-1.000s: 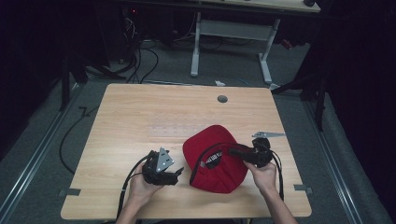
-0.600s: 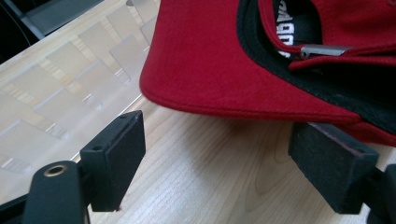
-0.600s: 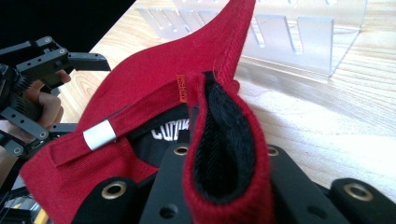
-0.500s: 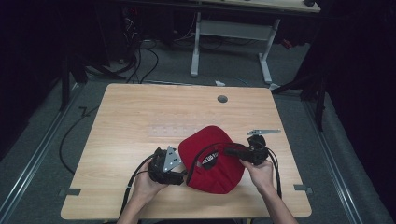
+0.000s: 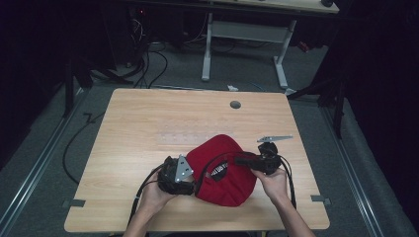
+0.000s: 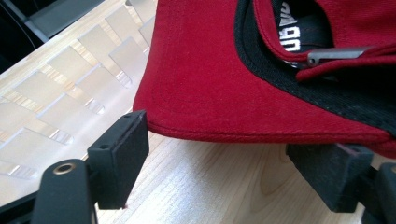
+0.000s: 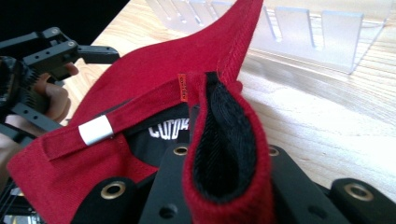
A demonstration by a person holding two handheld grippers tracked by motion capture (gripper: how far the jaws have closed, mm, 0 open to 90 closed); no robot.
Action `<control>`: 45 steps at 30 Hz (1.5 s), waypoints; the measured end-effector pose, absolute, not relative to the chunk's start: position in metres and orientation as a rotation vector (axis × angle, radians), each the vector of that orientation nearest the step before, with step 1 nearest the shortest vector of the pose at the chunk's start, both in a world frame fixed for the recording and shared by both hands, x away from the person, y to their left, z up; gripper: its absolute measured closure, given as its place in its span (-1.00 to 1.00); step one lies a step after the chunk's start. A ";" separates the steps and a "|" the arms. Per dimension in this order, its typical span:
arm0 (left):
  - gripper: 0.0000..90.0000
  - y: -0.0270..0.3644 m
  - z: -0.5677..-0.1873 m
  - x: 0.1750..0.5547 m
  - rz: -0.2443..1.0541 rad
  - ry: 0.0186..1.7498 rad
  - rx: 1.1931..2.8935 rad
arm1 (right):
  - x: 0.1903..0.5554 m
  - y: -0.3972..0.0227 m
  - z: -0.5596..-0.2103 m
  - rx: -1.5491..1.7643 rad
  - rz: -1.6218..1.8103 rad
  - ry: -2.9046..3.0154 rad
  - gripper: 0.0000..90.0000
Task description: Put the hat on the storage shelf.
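A red cap (image 5: 225,170) lies underside up on the wooden table (image 5: 173,118), near its front edge. My right gripper (image 5: 242,160) is shut on the cap's rear edge; in the right gripper view a fold of red cloth with black lining (image 7: 224,154) stands pinched between its jaws (image 7: 224,172). My left gripper (image 5: 190,177) is at the cap's left side. In the left gripper view its jaws (image 6: 224,158) stand wide open, low on the table, with the cap's red brim (image 6: 224,70) just above and beyond them, untouched by the pads (image 6: 121,149).
A clear plastic slotted rack (image 5: 183,134) lies flat on the table just beyond the cap, also seen as the rack (image 7: 317,32). A round cable hole (image 5: 235,104) sits near the far edge. Cables and a desk frame (image 5: 242,29) are on the floor behind.
The cap has shifted slightly left with the right gripper, and the left gripper has edged in toward its brim.
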State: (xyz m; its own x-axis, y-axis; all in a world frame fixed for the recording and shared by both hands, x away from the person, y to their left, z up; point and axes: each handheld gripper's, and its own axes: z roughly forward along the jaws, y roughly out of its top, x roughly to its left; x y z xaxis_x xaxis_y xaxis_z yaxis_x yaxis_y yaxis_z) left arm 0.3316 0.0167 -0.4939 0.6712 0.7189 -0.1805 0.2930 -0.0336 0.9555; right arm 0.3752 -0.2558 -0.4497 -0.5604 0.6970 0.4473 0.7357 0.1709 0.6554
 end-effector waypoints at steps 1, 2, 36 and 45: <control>-0.47 0.017 -0.494 0.331 0.429 0.842 1.623 | 0.375 -0.256 -0.449 -1.447 -1.372 -2.367 0.87; -0.41 0.017 -0.494 0.331 0.440 0.843 1.619 | 0.375 -0.256 -0.448 -1.443 -1.372 -2.363 0.87; 0.29 0.019 -0.498 0.325 0.443 0.800 1.638 | 0.374 -0.236 -0.447 -1.367 -1.361 -2.363 0.84; 0.59 0.023 -0.486 0.317 0.362 0.764 1.655 | 0.375 -0.237 -0.445 -1.363 -1.411 -2.364 0.74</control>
State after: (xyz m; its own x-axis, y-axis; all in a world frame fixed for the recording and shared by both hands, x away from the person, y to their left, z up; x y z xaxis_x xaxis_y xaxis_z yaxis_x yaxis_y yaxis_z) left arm 0.3174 0.0226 -0.4856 0.7344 0.6567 -0.1714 0.2833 -0.0671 0.9567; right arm 0.3748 -0.2367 -0.4448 -0.6044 0.6500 0.4606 0.7140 0.1856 0.6751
